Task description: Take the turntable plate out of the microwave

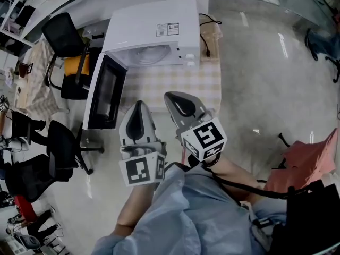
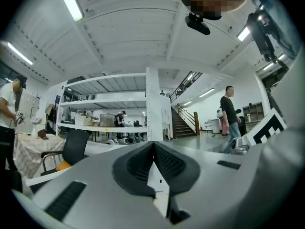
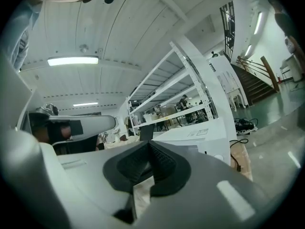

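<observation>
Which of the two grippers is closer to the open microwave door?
The left gripper: it hangs just beside the door; the right gripper is farther from it.

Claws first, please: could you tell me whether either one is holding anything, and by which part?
Nothing is held: the left claw and the right claw are both shut and empty.

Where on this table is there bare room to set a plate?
The checkered cloth in front of the microwave is bare, from the open door to its right edge. Right of the microwave, a cable fills the thin strip. Chairs crowd the door's left.
</observation>
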The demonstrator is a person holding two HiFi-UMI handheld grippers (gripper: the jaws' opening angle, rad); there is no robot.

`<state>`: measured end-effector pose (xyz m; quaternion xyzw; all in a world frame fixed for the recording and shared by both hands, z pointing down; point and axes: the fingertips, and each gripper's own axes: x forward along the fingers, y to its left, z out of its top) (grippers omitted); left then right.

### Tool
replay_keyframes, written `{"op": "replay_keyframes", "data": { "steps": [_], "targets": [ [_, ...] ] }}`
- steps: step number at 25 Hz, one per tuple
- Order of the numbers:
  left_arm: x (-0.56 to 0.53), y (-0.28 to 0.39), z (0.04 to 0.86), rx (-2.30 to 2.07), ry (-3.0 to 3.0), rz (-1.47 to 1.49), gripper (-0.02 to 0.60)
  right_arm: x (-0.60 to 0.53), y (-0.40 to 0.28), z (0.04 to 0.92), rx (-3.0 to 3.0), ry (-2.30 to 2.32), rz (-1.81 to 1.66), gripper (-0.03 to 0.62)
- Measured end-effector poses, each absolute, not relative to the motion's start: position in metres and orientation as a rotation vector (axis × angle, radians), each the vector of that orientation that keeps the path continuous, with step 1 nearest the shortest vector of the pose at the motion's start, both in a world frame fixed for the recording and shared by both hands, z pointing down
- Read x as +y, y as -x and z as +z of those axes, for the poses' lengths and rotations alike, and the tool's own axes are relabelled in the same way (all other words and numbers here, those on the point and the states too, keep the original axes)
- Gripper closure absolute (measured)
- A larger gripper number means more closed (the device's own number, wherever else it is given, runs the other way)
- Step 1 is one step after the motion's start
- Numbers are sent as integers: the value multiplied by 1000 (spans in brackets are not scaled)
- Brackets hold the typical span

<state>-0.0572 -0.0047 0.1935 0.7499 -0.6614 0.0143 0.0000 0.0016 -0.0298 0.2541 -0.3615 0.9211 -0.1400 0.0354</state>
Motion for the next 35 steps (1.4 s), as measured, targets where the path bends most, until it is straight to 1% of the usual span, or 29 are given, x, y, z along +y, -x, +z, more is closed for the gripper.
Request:
{"op": "replay_keyframes", "data": {
  "steps": [11,23,30,35],
  "targets": [
    [-31,59,174,-2126,-2401,71,574,-47,6,242,2804,1039,-462,592],
    [-66,89,176,-2153,-2412,-8,574,-81,32,247,2841,1023,-417,592],
    [-114,124,191,-2104,-2454,-117,574,-125,58,276,2852,1100,-474,592],
    [-152,151,215,-2114,-2489,-126,574,-159,77,313,2838,1157,-570,592]
  ]
}}
